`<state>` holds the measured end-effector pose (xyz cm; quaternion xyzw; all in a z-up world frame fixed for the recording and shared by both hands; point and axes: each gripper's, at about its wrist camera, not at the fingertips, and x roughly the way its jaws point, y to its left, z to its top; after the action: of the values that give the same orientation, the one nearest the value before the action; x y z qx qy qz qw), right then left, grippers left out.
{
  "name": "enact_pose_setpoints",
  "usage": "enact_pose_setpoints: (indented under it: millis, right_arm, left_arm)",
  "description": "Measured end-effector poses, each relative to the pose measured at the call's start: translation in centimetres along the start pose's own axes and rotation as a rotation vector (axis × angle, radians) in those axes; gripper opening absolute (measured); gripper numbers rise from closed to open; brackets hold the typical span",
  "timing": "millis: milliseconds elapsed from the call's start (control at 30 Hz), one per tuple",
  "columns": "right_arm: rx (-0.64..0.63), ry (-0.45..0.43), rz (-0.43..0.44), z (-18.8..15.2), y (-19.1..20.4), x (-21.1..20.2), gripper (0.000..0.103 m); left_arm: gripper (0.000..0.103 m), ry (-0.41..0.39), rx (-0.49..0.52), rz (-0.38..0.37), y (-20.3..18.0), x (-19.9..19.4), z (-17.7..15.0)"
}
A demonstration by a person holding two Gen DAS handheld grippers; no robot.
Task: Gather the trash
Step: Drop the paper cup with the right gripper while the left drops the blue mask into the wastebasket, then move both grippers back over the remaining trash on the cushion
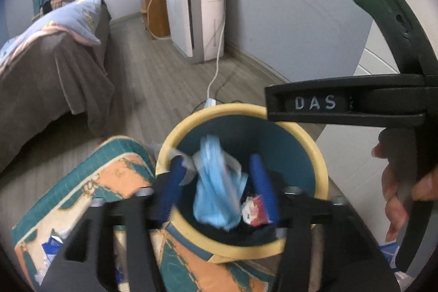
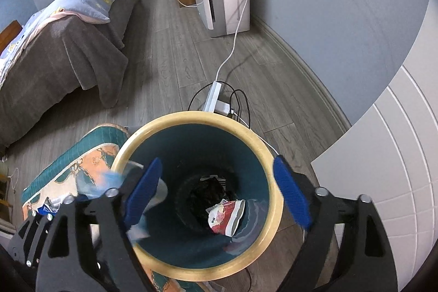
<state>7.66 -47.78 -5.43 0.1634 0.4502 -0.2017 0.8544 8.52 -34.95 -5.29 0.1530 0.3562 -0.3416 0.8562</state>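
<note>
Left hand-held gripper spread above round cream-rimmed bin, crumpled blue mask unpinched between pads, right hand-held gripper released, empty.

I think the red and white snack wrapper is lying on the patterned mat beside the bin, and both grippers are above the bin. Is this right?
Not quite. The red and white snack wrapper lies inside the bin, at its bottom, as the right wrist view shows. Both grippers are above the bin, as you say.

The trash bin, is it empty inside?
No, a red and white wrapper lies at the bottom of the bin.
</note>
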Motion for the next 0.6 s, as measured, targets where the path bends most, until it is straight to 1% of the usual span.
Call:
enact_pose_setpoints:
  millis: [33, 100, 167, 233, 400, 600]
  right_arm:
    - [-0.003, 0.000, -0.001, 0.0, 0.1, 0.0, 0.087]
    - [-0.005, 0.001, 0.004, 0.0, 0.1, 0.0, 0.092]
    - [-0.009, 0.002, 0.010, -0.1, 0.3, 0.1, 0.095]
    - [-0.016, 0.001, 0.009, -0.1, 0.5, 0.0, 0.097]
    - [-0.035, 0.004, 0.004, -0.1, 1.1, 0.0, 0.097]
    - [-0.073, 0.004, 0.013, -0.3, 3.3, -0.5, 0.097]
  left_arm:
    - [0.076, -0.015, 0.005, 0.012, -0.1, -0.2, 0.0]
    - [0.078, -0.026, 0.005, 0.008, -0.1, -0.4, 0.0]
    - [0.087, -0.022, 0.003, 0.021, 0.1, -0.4, -0.1]
    - [0.092, -0.034, -0.001, 0.046, 0.3, -0.7, -0.2]
    - [0.095, -0.026, -0.072, 0.064, 2.3, -1.7, -1.0]
    - [0.096, -0.009, -0.121, 0.121, 6.4, -4.4, -2.9]
